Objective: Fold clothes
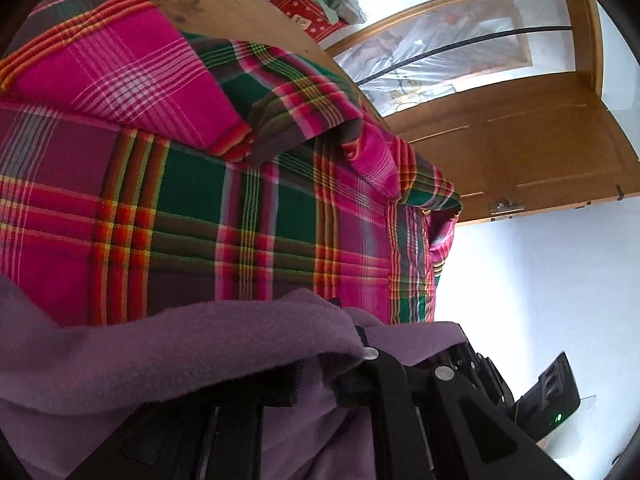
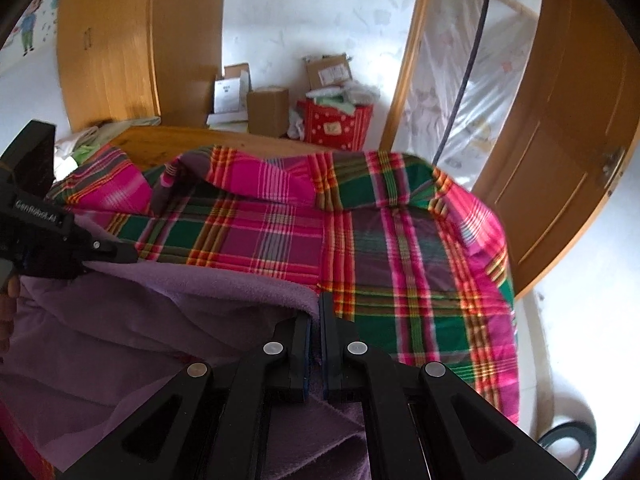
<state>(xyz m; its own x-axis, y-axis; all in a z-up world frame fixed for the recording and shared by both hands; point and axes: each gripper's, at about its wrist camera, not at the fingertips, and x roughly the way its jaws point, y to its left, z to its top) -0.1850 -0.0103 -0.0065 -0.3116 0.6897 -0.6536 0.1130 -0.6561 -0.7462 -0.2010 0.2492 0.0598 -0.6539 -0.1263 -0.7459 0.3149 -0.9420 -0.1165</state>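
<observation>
A purple fleece garment (image 1: 180, 344) (image 2: 140, 320) hangs between both grippers above a bed covered with a pink, green and red plaid sheet (image 1: 240, 200) (image 2: 400, 240). My left gripper (image 1: 320, 340) is shut on one edge of the garment, and the fleece drapes over its fingers and hides the tips. In the right wrist view, the left gripper (image 2: 120, 254) shows at the left with cloth hanging from its tip. My right gripper (image 2: 316, 312) is shut on another part of the upper edge, with purple cloth pinched between its pads.
A wooden bed board (image 2: 180, 140) runs along the far side of the bed. Behind it stand cardboard boxes (image 2: 268, 110) and a red bag (image 2: 336, 124). A wardrobe (image 2: 120, 40) is at the left, an open wooden door (image 2: 560, 160) at the right, over white floor (image 1: 520, 280).
</observation>
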